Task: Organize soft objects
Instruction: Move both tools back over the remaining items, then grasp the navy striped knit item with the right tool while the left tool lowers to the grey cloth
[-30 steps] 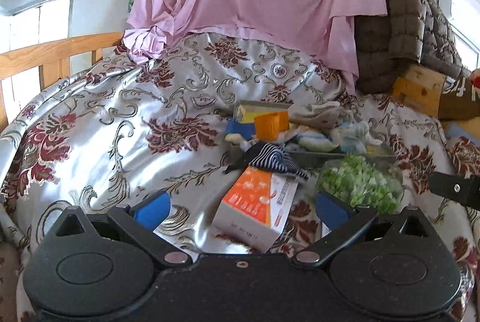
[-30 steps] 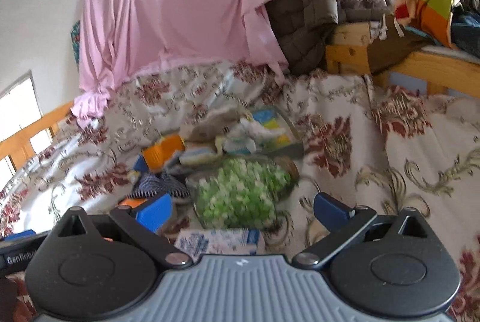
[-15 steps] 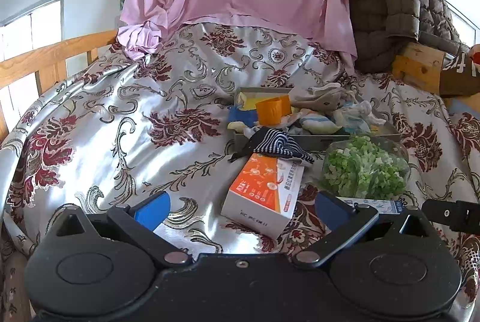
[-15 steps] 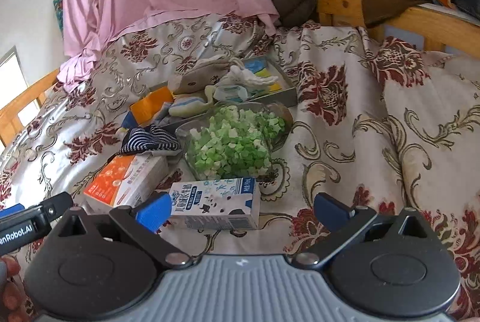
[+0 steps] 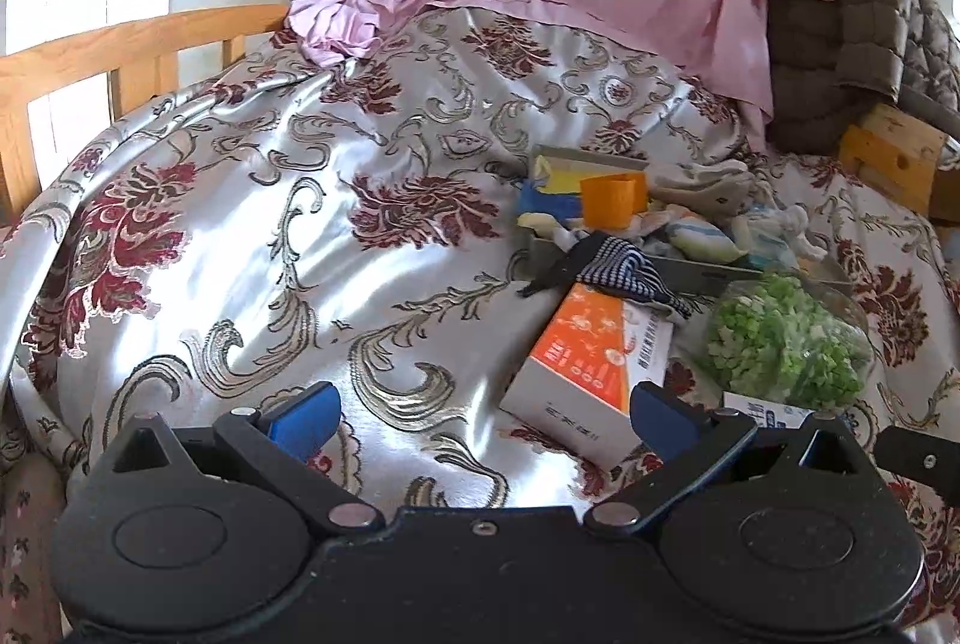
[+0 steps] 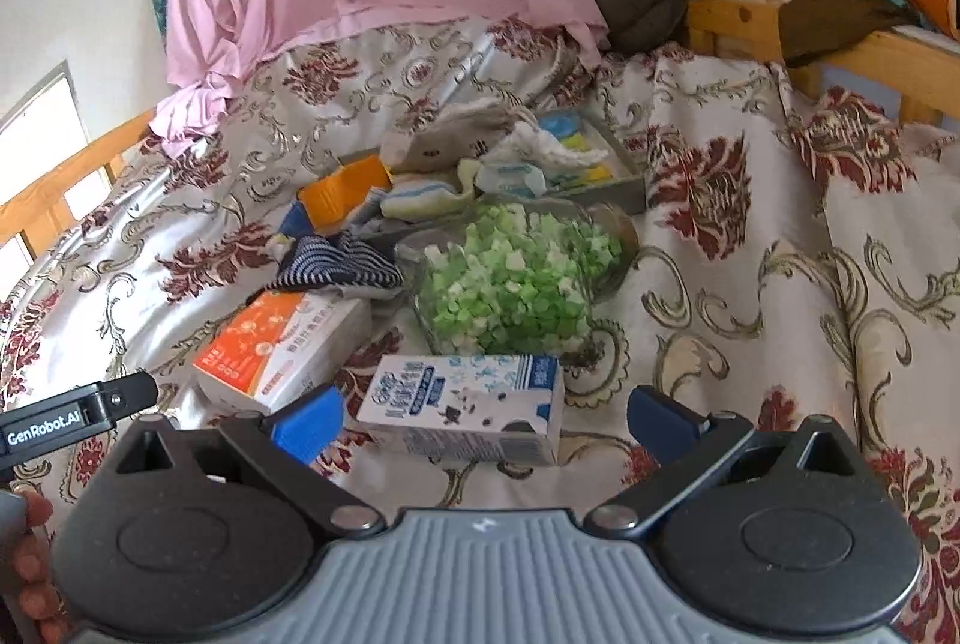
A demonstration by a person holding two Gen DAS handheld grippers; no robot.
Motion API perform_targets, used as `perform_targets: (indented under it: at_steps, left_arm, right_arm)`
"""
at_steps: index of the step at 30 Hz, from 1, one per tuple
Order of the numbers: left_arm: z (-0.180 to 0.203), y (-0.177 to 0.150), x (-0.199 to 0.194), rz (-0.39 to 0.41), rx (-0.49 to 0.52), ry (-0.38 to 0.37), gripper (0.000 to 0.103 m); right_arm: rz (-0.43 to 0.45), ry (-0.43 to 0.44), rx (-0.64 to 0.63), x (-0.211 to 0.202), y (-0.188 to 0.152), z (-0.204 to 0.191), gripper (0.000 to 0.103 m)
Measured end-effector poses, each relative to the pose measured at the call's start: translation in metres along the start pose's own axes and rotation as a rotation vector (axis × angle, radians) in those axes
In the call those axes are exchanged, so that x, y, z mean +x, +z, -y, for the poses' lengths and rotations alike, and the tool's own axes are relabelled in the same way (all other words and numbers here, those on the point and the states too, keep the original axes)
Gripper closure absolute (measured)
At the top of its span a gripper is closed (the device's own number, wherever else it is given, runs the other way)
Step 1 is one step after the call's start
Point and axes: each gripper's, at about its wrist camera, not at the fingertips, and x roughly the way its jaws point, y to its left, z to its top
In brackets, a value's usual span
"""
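Both grippers hover over the bed (image 5: 240,236) with jaws spread wide and empty: the left gripper (image 5: 483,413) faces the orange-and-white box (image 5: 591,362), the right gripper (image 6: 483,413) sits just behind the blue-and-white carton (image 6: 462,404). Soft items: a striped sock (image 6: 336,269) lies draped on the far end of the orange-and-white box, and more socks and cloths sit heaped in the grey tray (image 6: 624,188) beyond. A clear bag of green cubes (image 6: 516,278) lies between tray and carton, touching the tray's near wall.
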Motion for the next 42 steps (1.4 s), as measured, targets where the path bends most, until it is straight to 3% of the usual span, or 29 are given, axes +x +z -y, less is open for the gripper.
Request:
perform_targets:
  at_steps: [14,30,42]
  left_arm:
    - [-0.014,0.007,0.007,0.000,-0.081,0.014,0.001]
    - [-0.017,0.011,0.010,0.010,-0.110,0.031,0.001]
    - [-0.007,0.023,0.015,0.044,-0.108,-0.025,0.001]
  right_arm:
    - [0.045,0.043,-0.112,0.005,0.001,-0.019,0.000]
    - [0.098,0.062,-0.155,0.003,0.004,-0.025,0.000]
    - [0.176,0.057,-0.237,0.012,0.012,-0.033,0.000]
